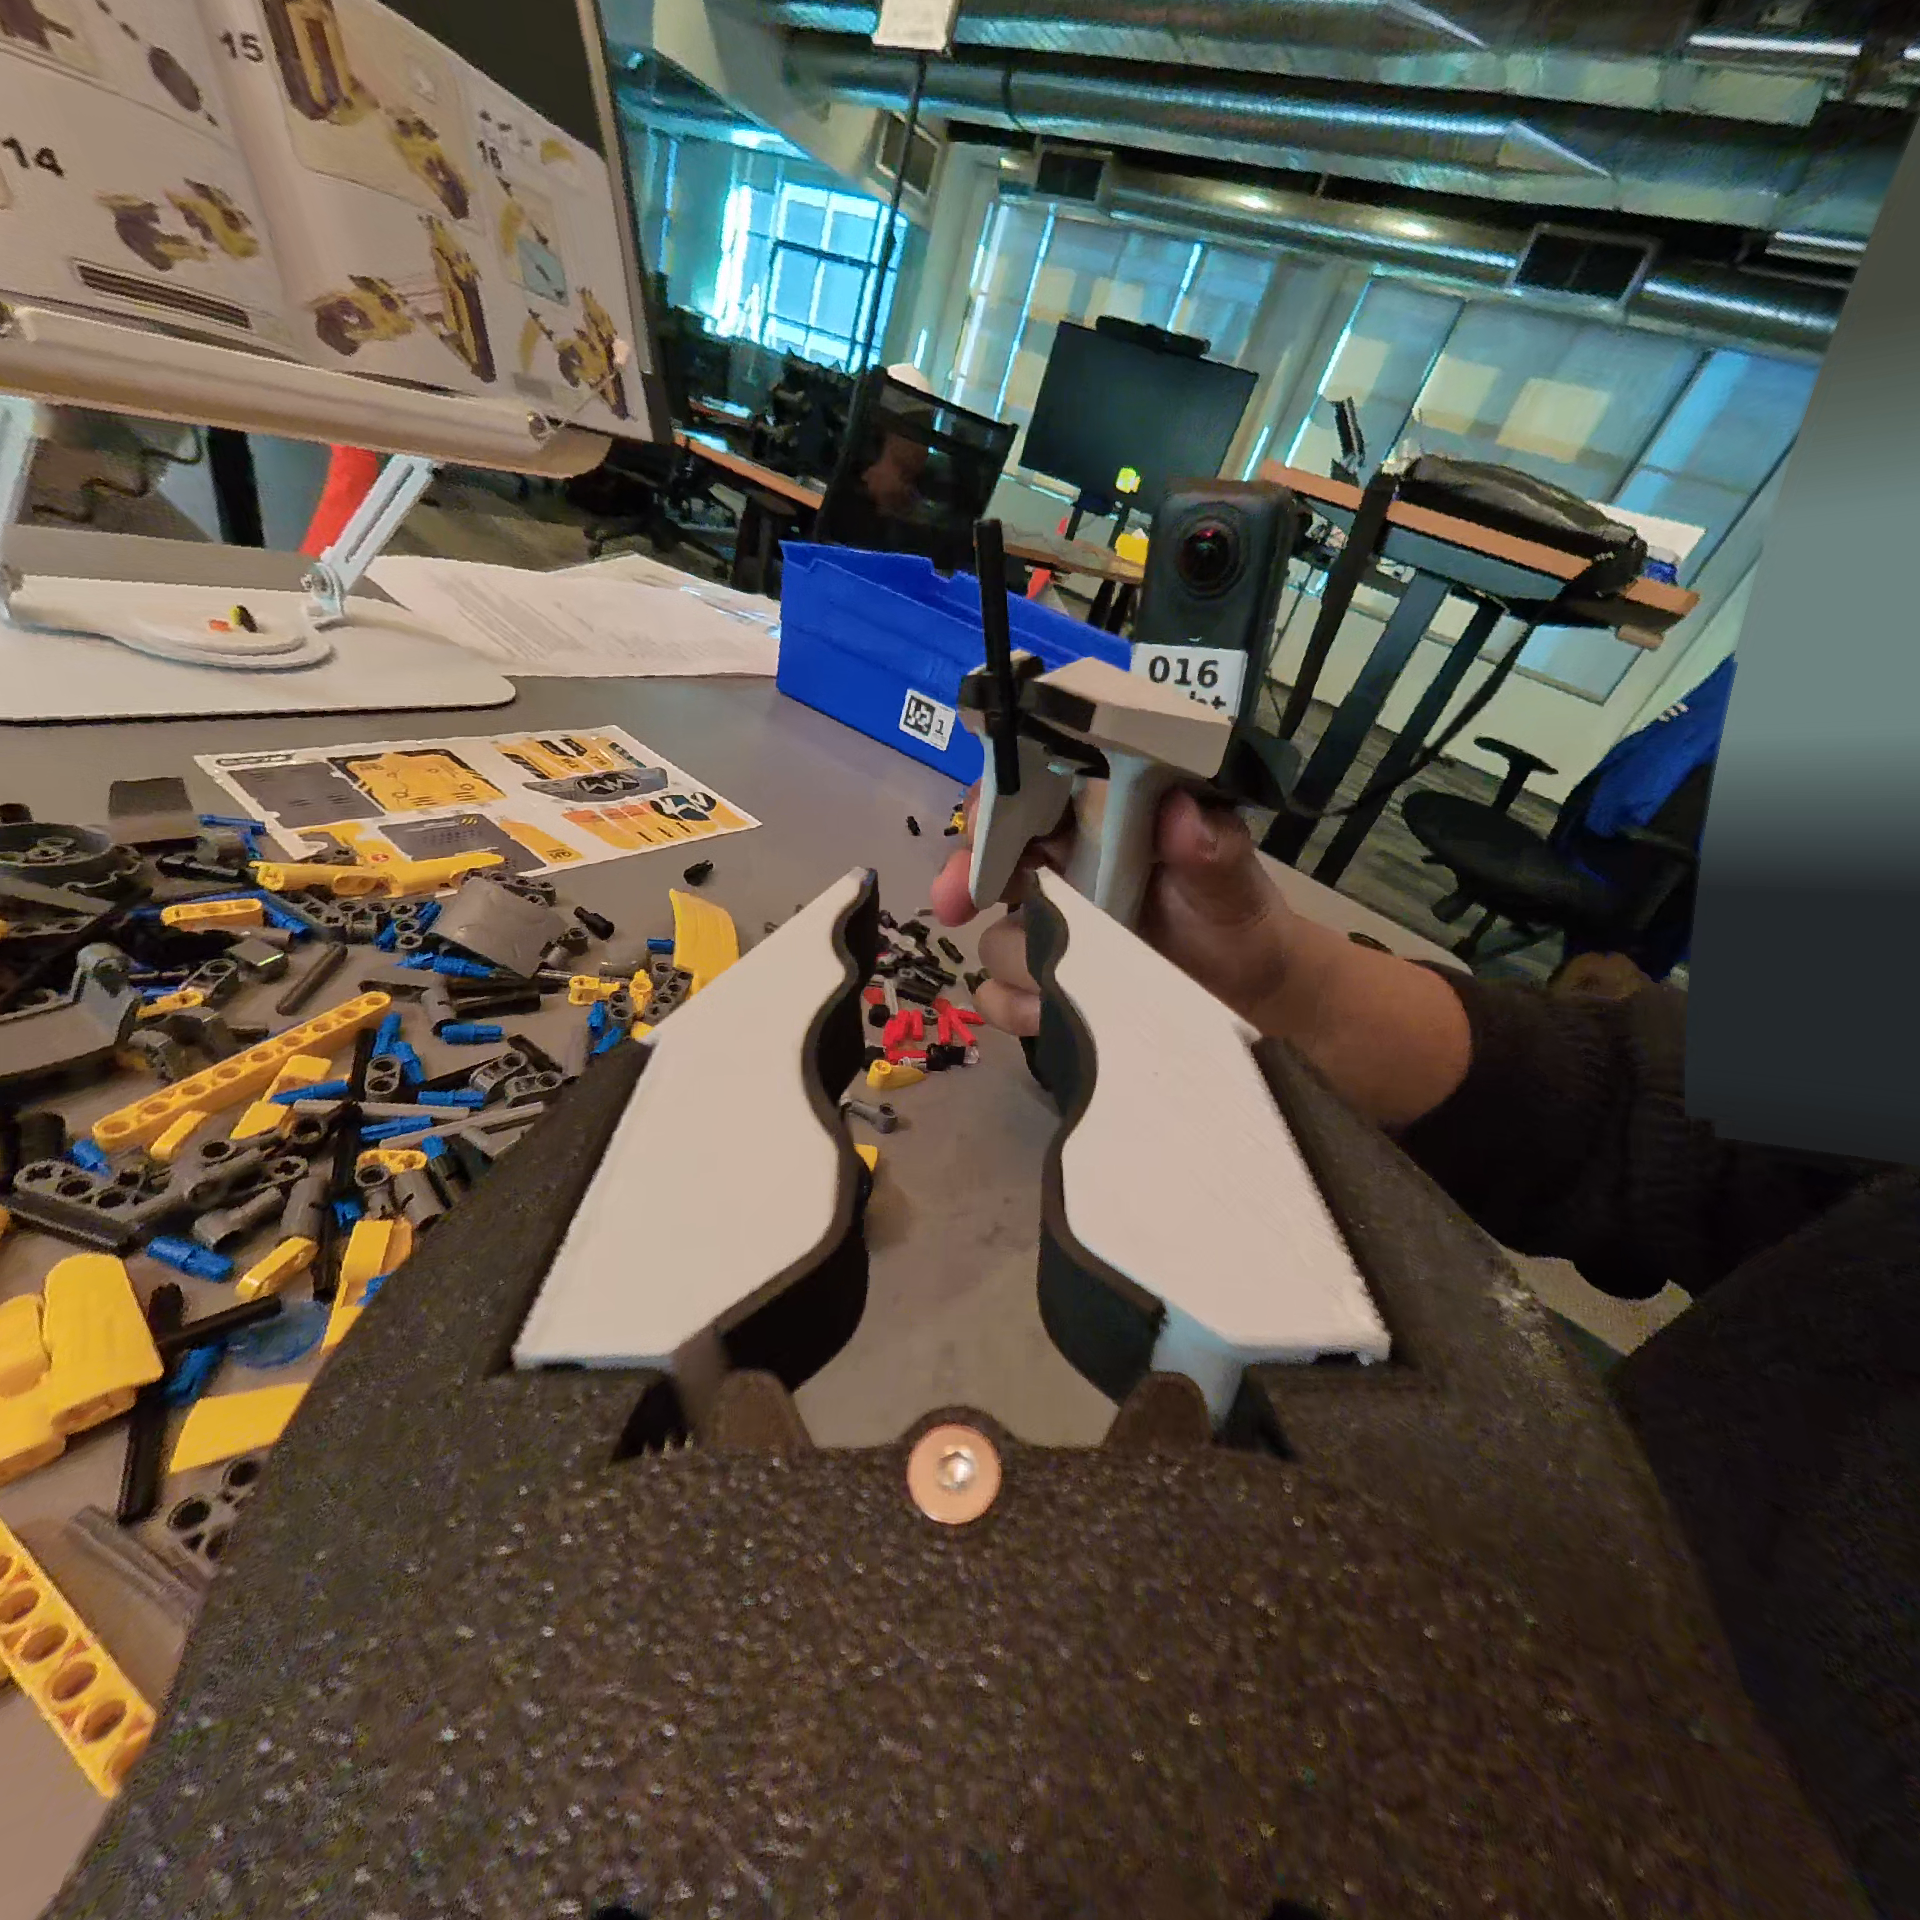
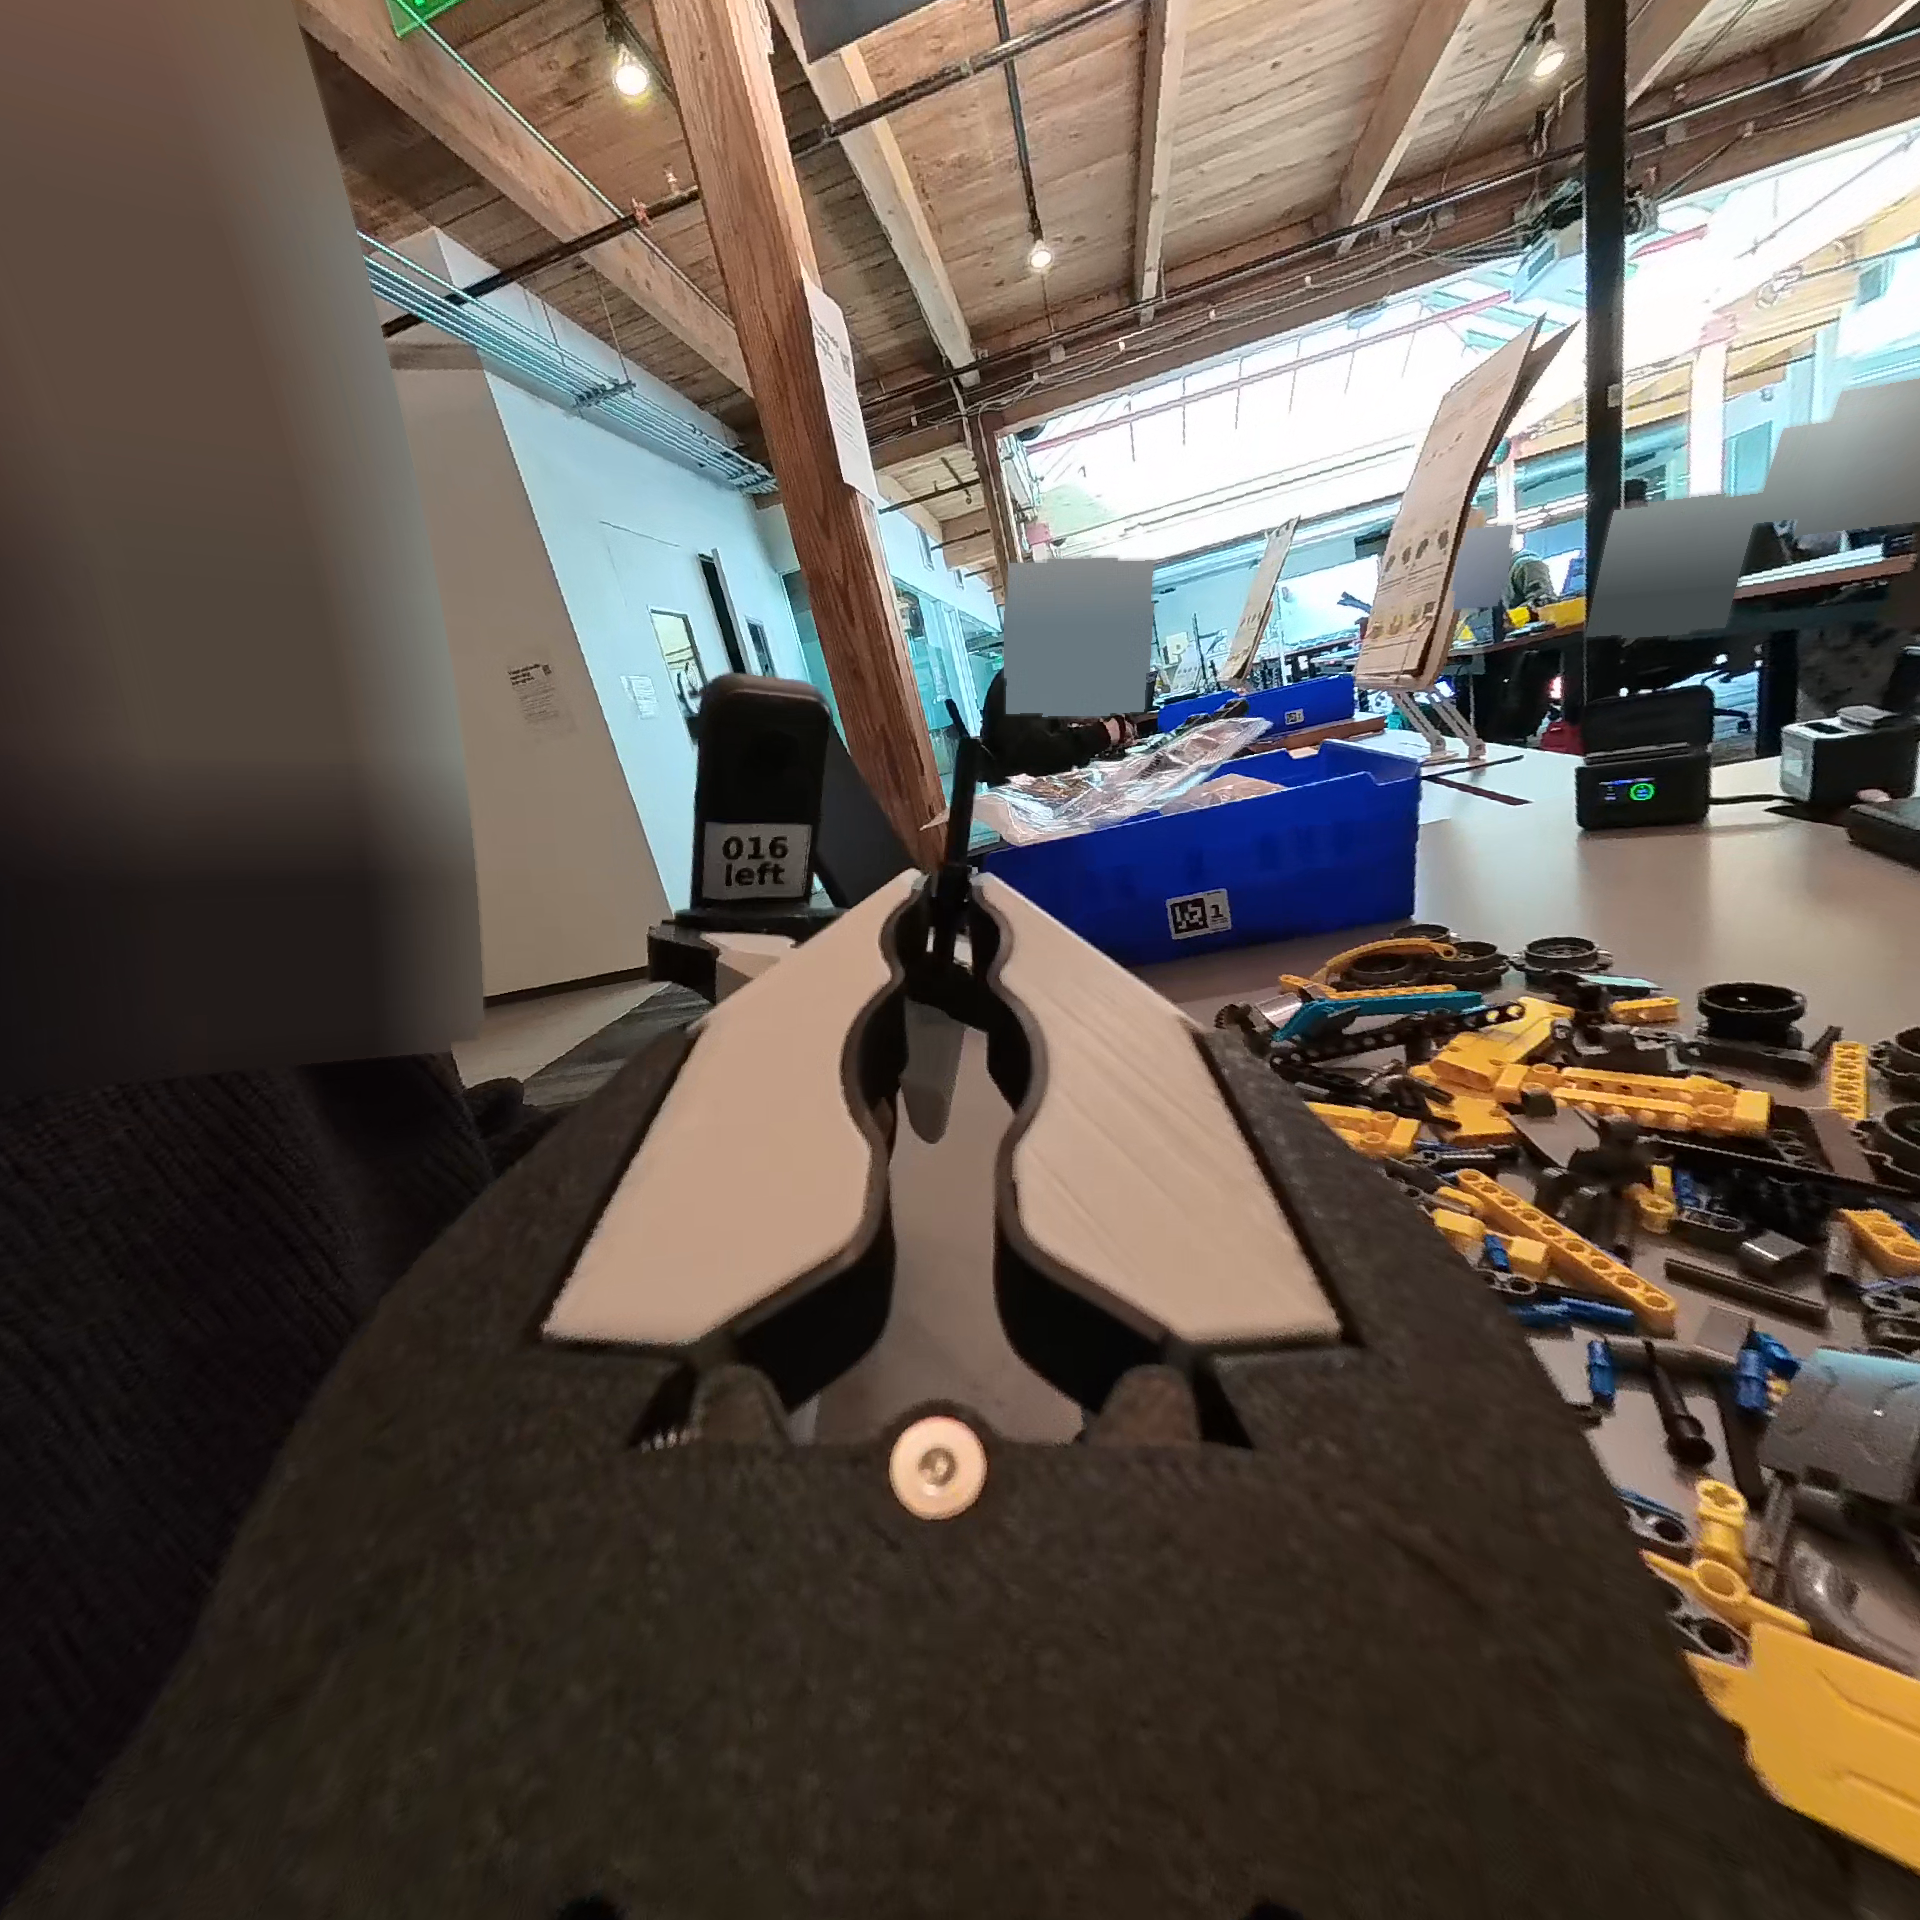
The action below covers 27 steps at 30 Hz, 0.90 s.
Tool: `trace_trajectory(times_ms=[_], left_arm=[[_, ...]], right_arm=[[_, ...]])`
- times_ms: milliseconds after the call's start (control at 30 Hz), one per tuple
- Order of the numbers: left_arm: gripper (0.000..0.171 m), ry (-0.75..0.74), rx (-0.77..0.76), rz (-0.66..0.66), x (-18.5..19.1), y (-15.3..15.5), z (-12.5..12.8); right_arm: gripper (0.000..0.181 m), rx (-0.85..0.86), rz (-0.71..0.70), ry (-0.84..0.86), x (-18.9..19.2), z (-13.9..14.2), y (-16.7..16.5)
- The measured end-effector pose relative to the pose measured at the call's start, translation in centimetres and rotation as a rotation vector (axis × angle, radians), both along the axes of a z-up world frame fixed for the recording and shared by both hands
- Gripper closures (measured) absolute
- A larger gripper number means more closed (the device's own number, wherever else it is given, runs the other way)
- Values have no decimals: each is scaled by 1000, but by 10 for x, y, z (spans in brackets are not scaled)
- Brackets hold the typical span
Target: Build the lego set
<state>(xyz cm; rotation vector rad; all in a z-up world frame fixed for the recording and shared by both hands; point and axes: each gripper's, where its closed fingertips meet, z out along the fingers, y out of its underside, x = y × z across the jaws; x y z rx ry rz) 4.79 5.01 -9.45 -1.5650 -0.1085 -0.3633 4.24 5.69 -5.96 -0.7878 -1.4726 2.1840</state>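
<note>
Left wrist view: my left gripper (image 1: 951, 894) stands wide and empty above the grey table (image 1: 935, 1195); loose building pieces (image 1: 312, 1091) lie to its left.
Beyond it: my right gripper (image 1: 1003, 717), in a hand (image 1: 1195, 914), pinches a black axle (image 1: 997, 655).
Right wrist view: my right gripper (image 2: 948, 883) is clamped narrowly on the upright black axle (image 2: 958, 821), a blue bin (image 2: 1226, 862) behind.

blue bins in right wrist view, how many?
2. The near blue bin sits on the table with clear bags inside. The far blue bin is behind it, on the next desk back. Blurred patches may hide more.
</note>
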Motion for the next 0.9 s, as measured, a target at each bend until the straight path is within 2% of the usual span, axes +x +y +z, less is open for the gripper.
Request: trace_trajectory(times_ms=[333, 900], left_arm=[[152, 21, -16, -13, 7, 10, -1], [166, 9, 37, 22, -2, 3, 4]], right_arm=[[174, 74, -5, 14, 0, -6, -10], [174, 125, -39, 48, 0, -7, -13]])
